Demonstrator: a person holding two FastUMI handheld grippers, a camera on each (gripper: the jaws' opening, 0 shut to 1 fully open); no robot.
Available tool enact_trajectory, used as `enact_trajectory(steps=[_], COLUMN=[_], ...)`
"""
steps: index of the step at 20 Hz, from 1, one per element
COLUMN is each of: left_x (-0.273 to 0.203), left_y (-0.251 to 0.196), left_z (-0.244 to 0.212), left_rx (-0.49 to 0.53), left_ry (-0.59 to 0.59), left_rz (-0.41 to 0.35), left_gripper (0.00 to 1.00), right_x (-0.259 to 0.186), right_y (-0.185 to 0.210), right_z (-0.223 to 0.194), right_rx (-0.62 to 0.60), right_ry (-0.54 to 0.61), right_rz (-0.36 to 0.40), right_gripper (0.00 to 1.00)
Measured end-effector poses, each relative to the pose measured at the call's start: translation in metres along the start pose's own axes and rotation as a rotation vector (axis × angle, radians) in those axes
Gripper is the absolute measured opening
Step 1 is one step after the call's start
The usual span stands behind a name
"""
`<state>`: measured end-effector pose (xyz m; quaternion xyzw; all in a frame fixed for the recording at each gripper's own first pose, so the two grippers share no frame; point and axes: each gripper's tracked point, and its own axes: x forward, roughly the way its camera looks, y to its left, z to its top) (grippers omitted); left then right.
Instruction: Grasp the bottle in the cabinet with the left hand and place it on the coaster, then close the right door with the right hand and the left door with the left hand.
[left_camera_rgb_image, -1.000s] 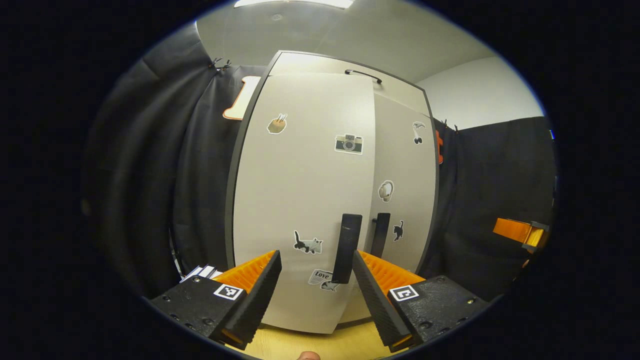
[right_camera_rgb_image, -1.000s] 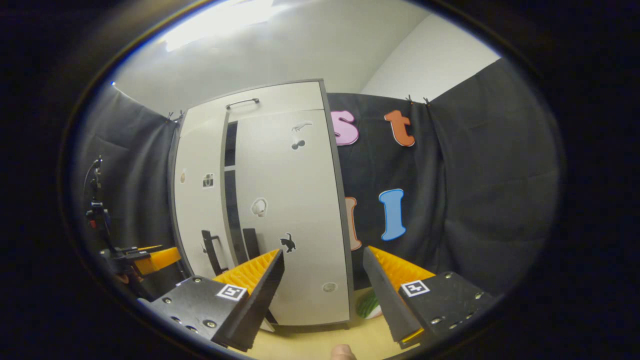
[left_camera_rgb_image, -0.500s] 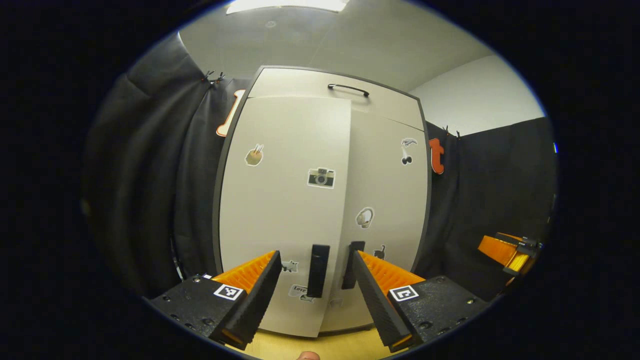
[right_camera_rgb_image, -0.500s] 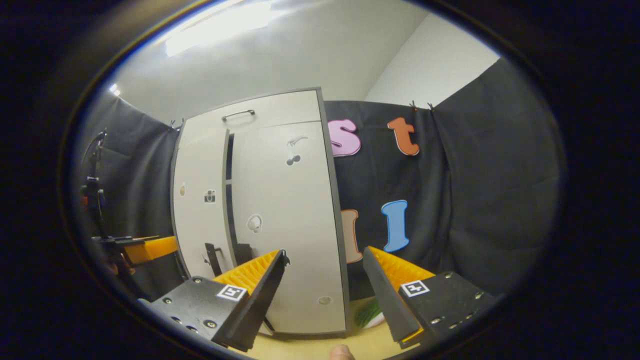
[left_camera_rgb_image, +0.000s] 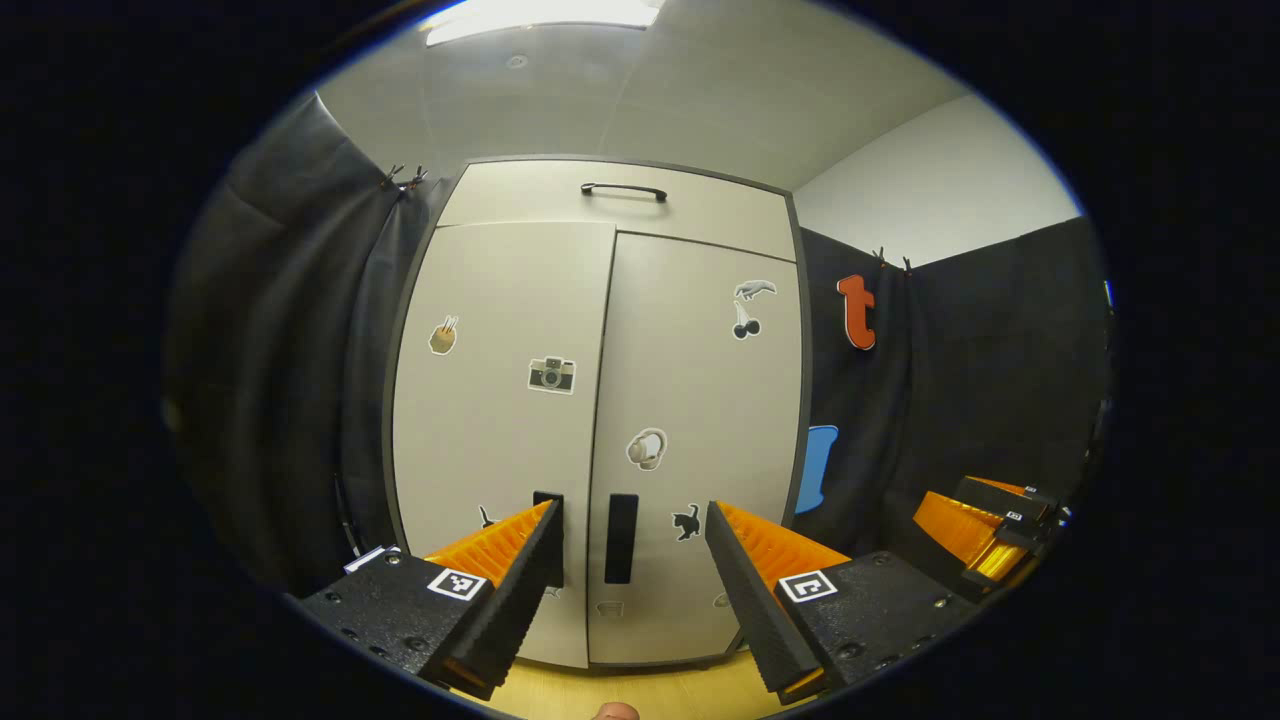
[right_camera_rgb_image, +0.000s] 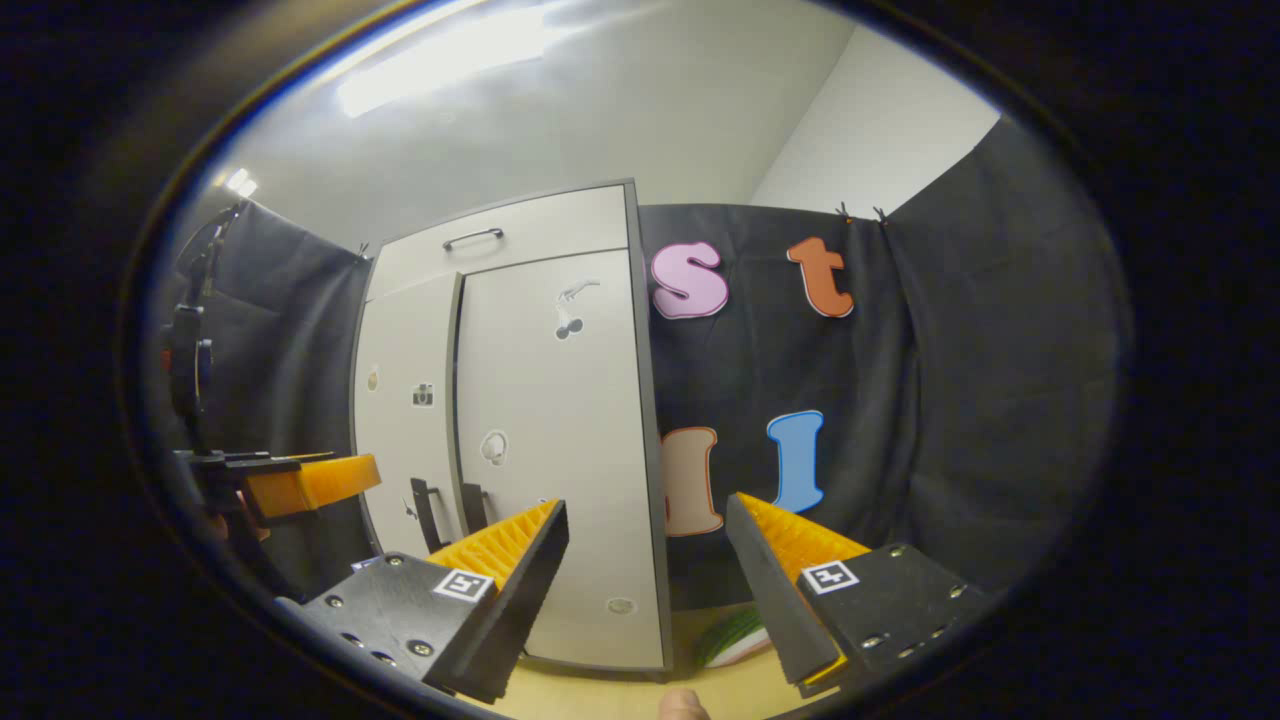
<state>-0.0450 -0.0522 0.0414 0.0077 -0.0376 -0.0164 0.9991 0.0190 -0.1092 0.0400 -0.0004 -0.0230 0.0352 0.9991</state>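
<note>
The pale cabinet (left_camera_rgb_image: 600, 400) stands straight ahead in the left gripper view, its left door (left_camera_rgb_image: 500, 420) and right door (left_camera_rgb_image: 700, 400) flush, with only a thin seam between them. Two dark vertical handles (left_camera_rgb_image: 621, 538) sit side by side low on the doors; one of them is partly behind my left finger. My left gripper (left_camera_rgb_image: 632, 590) is open and holds nothing, a short way back from the handles. In the right gripper view, my right gripper (right_camera_rgb_image: 648, 590) is open and holds nothing, off the cabinet's (right_camera_rgb_image: 540, 430) right front corner. The left gripper (right_camera_rgb_image: 300, 480) shows at the far left there.
A top panel with a bar handle (left_camera_rgb_image: 623, 189) runs above the doors. A green-and-white striped thing (right_camera_rgb_image: 735, 635) lies on the wooden tabletop (right_camera_rgb_image: 620, 690) to the right of the cabinet. Black cloth walls flank both sides. The right gripper (left_camera_rgb_image: 985, 530) shows at the far right in the left gripper view.
The left door has swung in from ajar until it lies flush with the right door. Both grippers have drawn back from the cabinet, still open.
</note>
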Motion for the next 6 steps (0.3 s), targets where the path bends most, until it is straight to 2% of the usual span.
enact_trajectory(steps=[5,6], left_x=[-0.004,-0.004], left_y=[-0.03,-0.036], left_z=[0.0,-0.001], left_rx=[-0.005,-0.004], left_ry=[-0.014,-0.017], left_rz=[0.063,0.071], left_gripper=[0.92,0.87], right_x=[-0.003,-0.004], right_y=[-0.028,-0.034], right_z=[0.001,0.002], right_rx=[-0.01,-0.007], right_ry=[0.008,0.006], right_rz=[0.038,0.044], right_gripper=[0.92,0.92])
